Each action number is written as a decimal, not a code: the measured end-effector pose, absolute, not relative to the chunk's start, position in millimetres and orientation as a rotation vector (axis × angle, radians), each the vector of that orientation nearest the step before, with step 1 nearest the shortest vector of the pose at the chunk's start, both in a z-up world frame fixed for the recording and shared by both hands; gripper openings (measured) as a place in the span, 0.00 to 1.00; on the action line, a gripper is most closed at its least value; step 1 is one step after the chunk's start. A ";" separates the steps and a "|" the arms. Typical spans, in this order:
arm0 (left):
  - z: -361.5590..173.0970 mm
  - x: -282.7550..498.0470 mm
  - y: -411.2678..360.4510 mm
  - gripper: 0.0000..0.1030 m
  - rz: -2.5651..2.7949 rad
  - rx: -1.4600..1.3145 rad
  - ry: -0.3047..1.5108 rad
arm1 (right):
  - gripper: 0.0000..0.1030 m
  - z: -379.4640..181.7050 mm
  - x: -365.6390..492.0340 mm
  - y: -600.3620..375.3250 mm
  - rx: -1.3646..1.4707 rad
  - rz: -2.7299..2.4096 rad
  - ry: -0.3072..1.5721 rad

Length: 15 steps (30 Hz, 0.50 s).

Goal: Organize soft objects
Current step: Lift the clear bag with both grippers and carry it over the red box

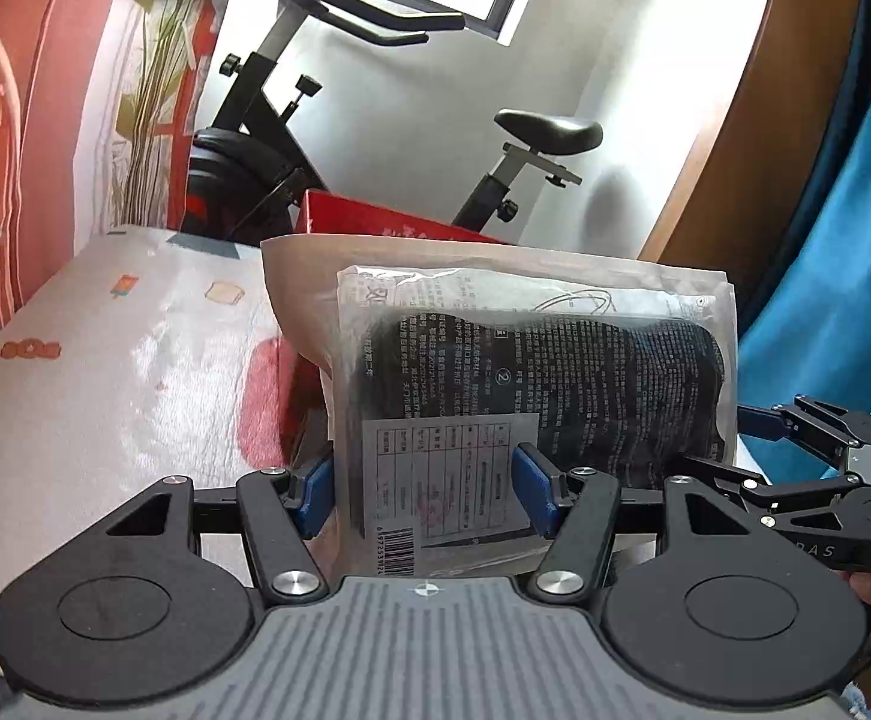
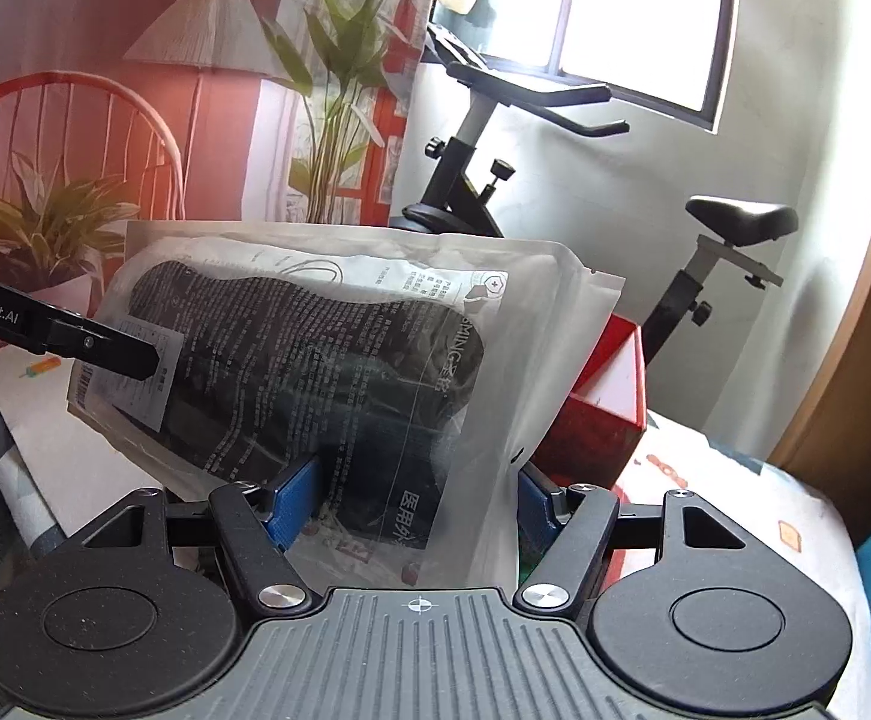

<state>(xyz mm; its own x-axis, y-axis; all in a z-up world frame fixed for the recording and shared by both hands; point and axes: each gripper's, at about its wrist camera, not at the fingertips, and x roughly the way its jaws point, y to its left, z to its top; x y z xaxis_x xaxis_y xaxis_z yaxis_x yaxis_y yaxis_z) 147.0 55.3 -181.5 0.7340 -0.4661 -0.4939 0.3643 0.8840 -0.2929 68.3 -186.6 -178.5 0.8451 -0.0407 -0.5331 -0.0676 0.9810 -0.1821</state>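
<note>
Both grippers clamped on one sealed mask pack, held upright in front of the red box.

Left gripper pinches the mask pack at its labelled end; right gripper pinches the other end. Red box sits just behind the pack; exercise bike beyond the box.

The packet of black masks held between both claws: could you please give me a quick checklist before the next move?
1. Left claw pinching the packet: ok, blue pads on both sides.
2. Right claw pinching it: ok.
3. Packet lifted off the patterned table cover: ok.
4. Packet sealed, nothing spilling: ok.
5. Red box behind, clear of the packet: cannot tell.
6. Destination visible: not ok.
</note>
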 end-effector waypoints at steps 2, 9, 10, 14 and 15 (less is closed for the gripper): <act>-164.9 159.1 50.5 0.62 -0.464 -0.172 0.552 | 0.62 -163.7 81.5 -196.3 -0.203 0.016 0.546; -122.0 231.2 8.6 0.62 -0.479 -0.072 0.459 | 0.61 -129.6 157.5 -232.8 -0.308 -0.062 0.517; -121.3 243.5 3.7 0.60 -0.467 -0.087 0.467 | 0.60 -127.9 169.1 -239.2 -0.295 -0.074 0.525; -135.2 285.9 -7.3 0.55 -0.436 -0.131 0.544 | 0.60 -138.8 218.1 -265.8 -0.232 -0.100 0.589; -140.1 292.8 -8.1 0.53 -0.432 -0.129 0.566 | 0.60 -144.6 227.9 -271.2 -0.220 -0.105 0.608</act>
